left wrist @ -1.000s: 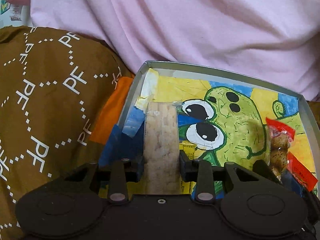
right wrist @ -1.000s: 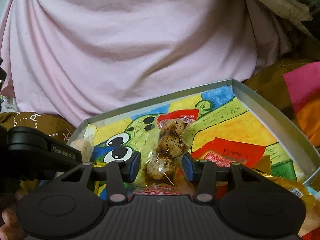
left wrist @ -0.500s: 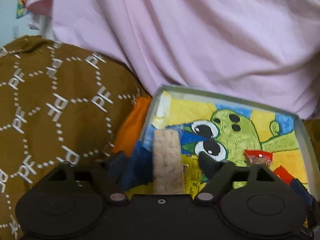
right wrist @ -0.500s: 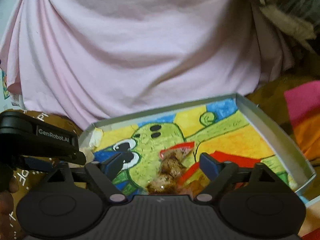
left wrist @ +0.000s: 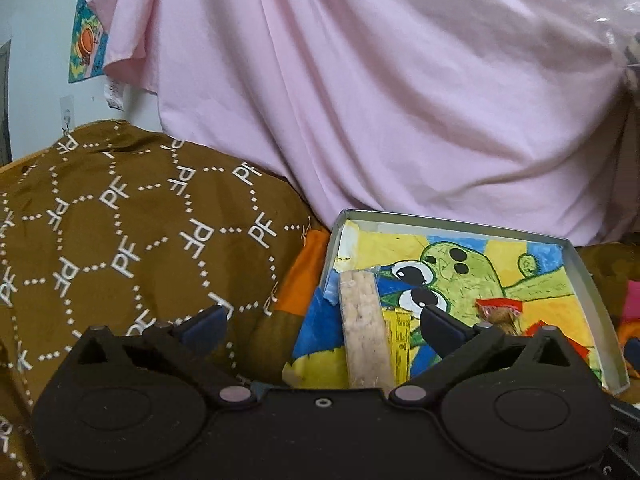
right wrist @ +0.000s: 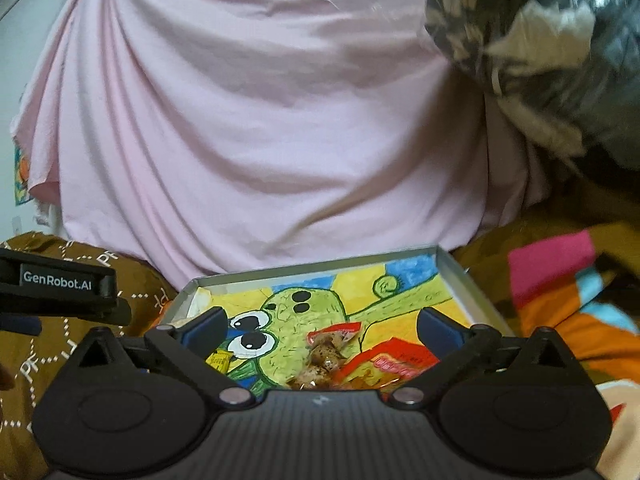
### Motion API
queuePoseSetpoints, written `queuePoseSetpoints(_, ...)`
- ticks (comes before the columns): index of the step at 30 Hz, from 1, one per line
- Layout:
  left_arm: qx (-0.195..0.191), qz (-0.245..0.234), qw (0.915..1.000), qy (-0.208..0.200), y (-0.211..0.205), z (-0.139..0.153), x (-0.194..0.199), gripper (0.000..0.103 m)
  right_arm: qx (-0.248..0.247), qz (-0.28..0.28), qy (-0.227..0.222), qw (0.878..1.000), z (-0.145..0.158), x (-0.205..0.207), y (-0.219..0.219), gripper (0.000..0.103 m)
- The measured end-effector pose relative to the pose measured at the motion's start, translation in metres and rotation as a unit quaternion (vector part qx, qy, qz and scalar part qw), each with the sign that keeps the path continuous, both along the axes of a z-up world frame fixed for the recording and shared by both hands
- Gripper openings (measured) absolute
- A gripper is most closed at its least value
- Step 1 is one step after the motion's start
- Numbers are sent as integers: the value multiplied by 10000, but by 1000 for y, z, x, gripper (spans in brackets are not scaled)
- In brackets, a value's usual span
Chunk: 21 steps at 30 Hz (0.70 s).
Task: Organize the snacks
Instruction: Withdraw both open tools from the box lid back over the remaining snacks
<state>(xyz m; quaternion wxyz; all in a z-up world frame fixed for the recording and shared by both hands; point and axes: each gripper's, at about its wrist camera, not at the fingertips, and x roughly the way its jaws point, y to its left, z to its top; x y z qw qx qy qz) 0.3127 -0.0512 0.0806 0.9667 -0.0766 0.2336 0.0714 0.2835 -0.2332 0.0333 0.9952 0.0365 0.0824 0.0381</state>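
Left wrist view: left gripper (left wrist: 322, 322) is opening, empty, over a stiff, light, likely brittle rice-cracker bar (left wrist: 365, 332) lying in the tray (left wrist: 582, 276); best pinched across its long sides.

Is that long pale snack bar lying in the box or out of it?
In: the bar lies flat on the box's painted floor, inside its rim.

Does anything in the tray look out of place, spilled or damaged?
Nothing spilled or damaged. The rice bar lies flat by the tray's left wall, and the quail egg pack sits mid-tray beside a red packet. They overlap loosely rather than lining up.
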Motion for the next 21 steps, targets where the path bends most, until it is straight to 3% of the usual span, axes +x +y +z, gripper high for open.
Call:
queuePoseSetpoints(14,53,-14,10000,-5,17,-6,-77,102,-283,-32,21,9996,12,-73,2,103)
queuePoseSetpoints(21,-39,49,9997,251,27,-16,-110,102,-234,129,219,9994,6,-106,8,103)
